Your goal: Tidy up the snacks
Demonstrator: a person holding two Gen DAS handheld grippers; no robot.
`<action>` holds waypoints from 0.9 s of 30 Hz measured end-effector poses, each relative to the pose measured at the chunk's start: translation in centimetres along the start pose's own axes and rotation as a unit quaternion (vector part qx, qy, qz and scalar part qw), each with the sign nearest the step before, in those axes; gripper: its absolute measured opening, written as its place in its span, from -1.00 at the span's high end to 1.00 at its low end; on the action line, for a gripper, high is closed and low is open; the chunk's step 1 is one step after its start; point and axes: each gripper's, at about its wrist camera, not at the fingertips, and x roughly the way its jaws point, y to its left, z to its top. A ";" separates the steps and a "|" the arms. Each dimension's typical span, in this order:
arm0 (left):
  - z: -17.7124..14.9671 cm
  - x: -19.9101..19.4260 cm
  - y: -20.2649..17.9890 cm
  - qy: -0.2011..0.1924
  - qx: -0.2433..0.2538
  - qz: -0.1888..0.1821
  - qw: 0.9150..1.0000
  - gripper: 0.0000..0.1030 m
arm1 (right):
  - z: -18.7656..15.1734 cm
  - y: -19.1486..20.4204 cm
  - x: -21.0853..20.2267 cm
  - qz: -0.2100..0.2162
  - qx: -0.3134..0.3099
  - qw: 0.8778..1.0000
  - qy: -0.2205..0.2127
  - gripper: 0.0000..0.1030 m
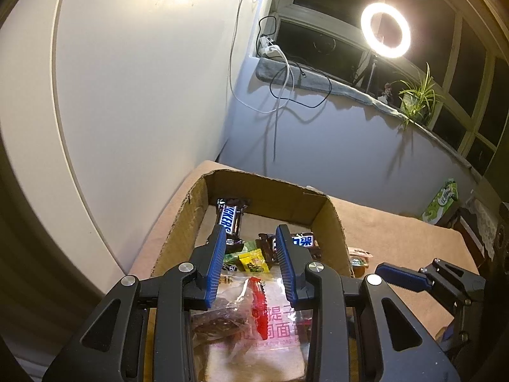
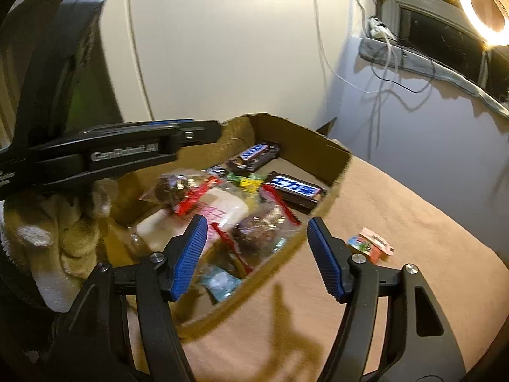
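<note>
Left jaws: left gripper (image 1: 251,261) parted narrowly above the box, nothing pressed between the blue pads; clear bread bag (image 1: 254,318) lying below them.
Right jaws: right gripper (image 2: 254,254) spread wide, empty, straddling the near right wall of the box.
Cardboard box (image 2: 337,172): open-topped, on the tabletop (image 2: 397,302), packed with snacks.
Snickers bar (image 1: 229,219): at the far left inside the box, propped against the back wall.
Second Snickers bar (image 2: 294,189): flat beside the right wall.
Green and yellow candies (image 1: 251,259): between the two bars.
Small packets (image 2: 370,243): outside the box on the tabletop, just right of the right jaws.
Ring light (image 1: 385,30): lit, by the window.
</note>
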 end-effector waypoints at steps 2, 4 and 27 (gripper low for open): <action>0.0 -0.2 -0.3 -0.002 0.001 -0.001 1.000 0.40 | -0.1 -0.7 -0.1 -0.007 0.005 1.000 0.000 -0.32; 0.0 -0.3 -0.5 -0.004 0.003 -0.003 1.000 0.40 | -0.3 -1.5 -0.4 -0.018 0.011 1.000 -0.001 -0.32; -0.7 -1.3 -6.2 -0.007 0.046 -0.054 0.997 0.40 | -2.0 -14.2 -0.5 -0.030 0.163 0.986 0.019 -0.32</action>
